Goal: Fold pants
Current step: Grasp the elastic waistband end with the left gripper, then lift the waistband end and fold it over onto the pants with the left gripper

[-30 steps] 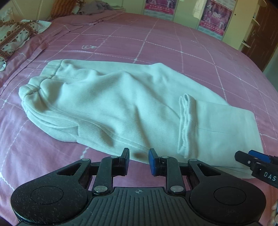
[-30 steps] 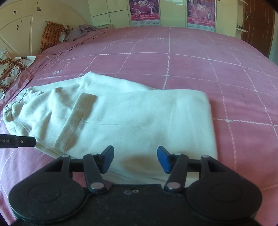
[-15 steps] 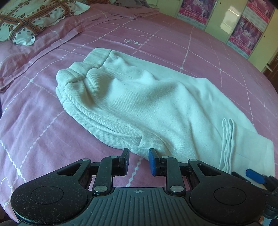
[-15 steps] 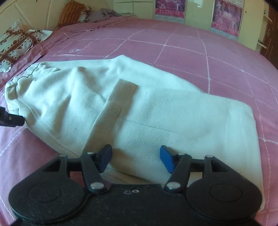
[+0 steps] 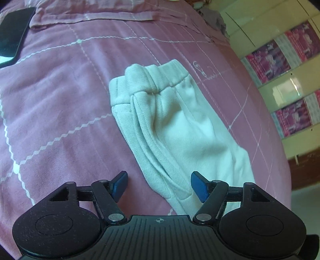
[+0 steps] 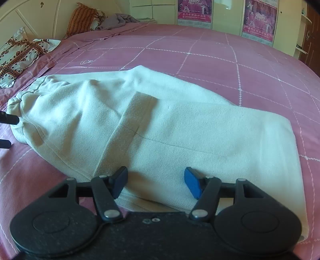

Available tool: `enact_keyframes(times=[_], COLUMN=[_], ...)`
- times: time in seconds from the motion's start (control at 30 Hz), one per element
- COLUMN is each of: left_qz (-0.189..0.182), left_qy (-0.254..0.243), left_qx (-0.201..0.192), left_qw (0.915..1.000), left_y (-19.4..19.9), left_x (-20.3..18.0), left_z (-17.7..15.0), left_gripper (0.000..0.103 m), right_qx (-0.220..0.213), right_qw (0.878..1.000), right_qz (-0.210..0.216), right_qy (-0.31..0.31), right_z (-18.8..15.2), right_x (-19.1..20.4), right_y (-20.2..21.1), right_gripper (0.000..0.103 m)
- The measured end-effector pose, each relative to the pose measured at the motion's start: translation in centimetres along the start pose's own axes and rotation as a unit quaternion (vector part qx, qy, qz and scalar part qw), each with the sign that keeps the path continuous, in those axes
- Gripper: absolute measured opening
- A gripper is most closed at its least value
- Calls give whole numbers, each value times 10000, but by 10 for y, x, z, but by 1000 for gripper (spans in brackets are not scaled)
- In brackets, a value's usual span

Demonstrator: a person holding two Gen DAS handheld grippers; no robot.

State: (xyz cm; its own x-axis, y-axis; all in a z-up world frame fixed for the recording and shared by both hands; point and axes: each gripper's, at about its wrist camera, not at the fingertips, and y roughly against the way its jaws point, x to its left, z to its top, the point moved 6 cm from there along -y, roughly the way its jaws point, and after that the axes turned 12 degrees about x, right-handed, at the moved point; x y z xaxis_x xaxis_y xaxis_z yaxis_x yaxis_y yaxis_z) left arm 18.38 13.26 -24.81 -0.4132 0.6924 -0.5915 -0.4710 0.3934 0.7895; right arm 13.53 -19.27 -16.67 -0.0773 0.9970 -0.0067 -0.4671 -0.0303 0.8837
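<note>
Between the jaws of the left gripper [image 5: 159,185], which are opening and stand well apart, lies the near folded edge of the cream pants [image 5: 180,130]; the blue pads [image 5: 120,183] press on nothing, one sitting over the pink bedspread [image 5: 60,104] just off the cloth's edge, the other over the cloth itself. Ahead of these jaws the pants run away in a long band, thick seams stacked along the side nearer the bare pad, up to the gathered elastic waistband [image 5: 152,80] at the far end. Beyond the waistband the bedspread carries white zigzag grid lines, then a turned-back pink hem, and off to the far corner on the bare pad's side sits a dark flat object [image 5: 12,34] which I cannot identify. Across from it, pink posters [image 5: 280,58] hang on pale cupboard doors. Between the jaws of the right gripper [image 6: 156,182], also apart and clamped on nothing, the near edge of the pants [image 6: 180,130] passes under both pads, the cloth spreading wide just ahead. A leg is folded back over the body, its hem band [image 6: 130,124] slanting away from the left-hand pad. Farther off that side the waistband [image 6: 26,96] bunches, with the black fingertips of the left gripper [image 6: 7,130] beside it. Past the pants the bedspread [image 6: 200,52] stretches to patterned pillows [image 6: 20,54], a crumpled grey cloth [image 6: 118,20] and posters [image 6: 195,9] on the far wall
</note>
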Motion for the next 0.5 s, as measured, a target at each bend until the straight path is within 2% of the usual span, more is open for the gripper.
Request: enact_keyframes(times=[0.17,0.3,0.47,0.5], left_qz=[-228,-443,-764,-790], left_qy=[148,369,601,605], left_qx=[-72,1,-120,-144], left_qw=[9996,9983,9952,9949], left_y=[-11,-30,-54,-58], left_x=[1,1,-2,-3], left_z=[14,27,40,43], left_gripper=[69,69,69,65], right_qx=[-21,-22,-17,-16], right_qw=[10000,10000,10000,10000], right_qz=[-5,4,11,12], right_qy=[11,15,11,13], right_z=[0,-1,-1,-1], right_x=[0,0,-1,-1], right_y=[-1,0,0,0], right_gripper=[64,64,64,64])
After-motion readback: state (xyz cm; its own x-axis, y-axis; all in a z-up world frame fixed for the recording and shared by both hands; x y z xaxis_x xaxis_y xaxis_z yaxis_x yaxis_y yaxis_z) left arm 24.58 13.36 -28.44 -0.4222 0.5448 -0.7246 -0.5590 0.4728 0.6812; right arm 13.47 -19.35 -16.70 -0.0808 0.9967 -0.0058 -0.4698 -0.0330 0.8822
